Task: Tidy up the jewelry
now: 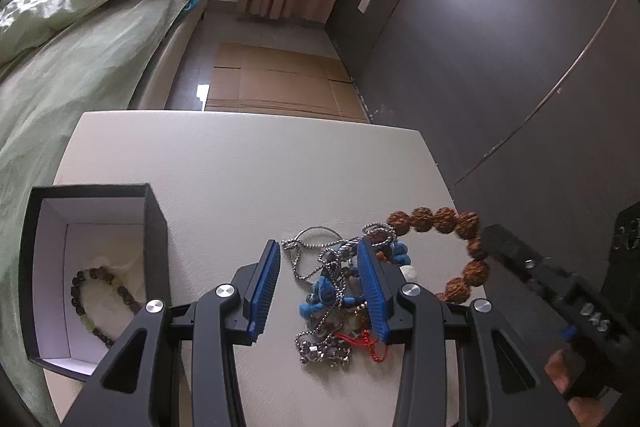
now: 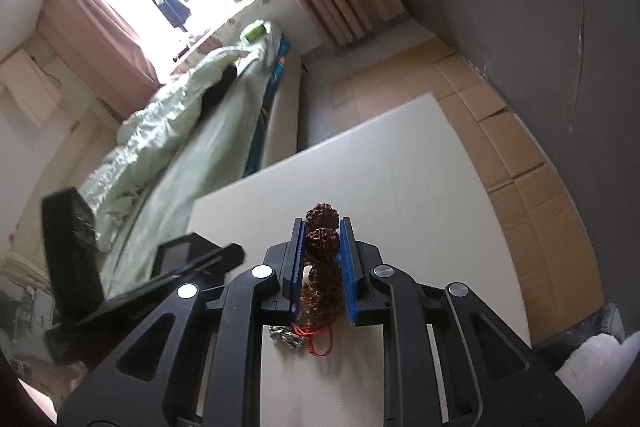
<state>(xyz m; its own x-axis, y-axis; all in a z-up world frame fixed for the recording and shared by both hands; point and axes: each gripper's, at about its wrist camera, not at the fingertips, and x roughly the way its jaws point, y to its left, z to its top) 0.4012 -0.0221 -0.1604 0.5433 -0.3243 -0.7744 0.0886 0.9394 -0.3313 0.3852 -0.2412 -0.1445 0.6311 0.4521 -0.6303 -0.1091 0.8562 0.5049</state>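
Note:
A tangled pile of jewelry (image 1: 336, 299) with silver chains, blue cord and red thread lies on the white table (image 1: 240, 167). My left gripper (image 1: 318, 251) is open, its jaws straddling the pile's left part. A brown bead bracelet (image 1: 440, 221) lies at the pile's right; my right gripper (image 2: 322, 227) is shut on the brown bead bracelet (image 2: 323, 243), and its black body (image 1: 560, 291) enters the left wrist view from the right. A black box (image 1: 156, 223) at the left holds a dark-and-green bead bracelet (image 1: 86, 301).
A bed with green bedding (image 1: 60, 67) runs along the table's left side. Flattened cardboard (image 1: 280, 79) lies on the floor beyond the table. A dark wardrobe wall (image 1: 500, 47) stands at the right. Silver chain and red thread (image 2: 304, 339) lie under the right gripper.

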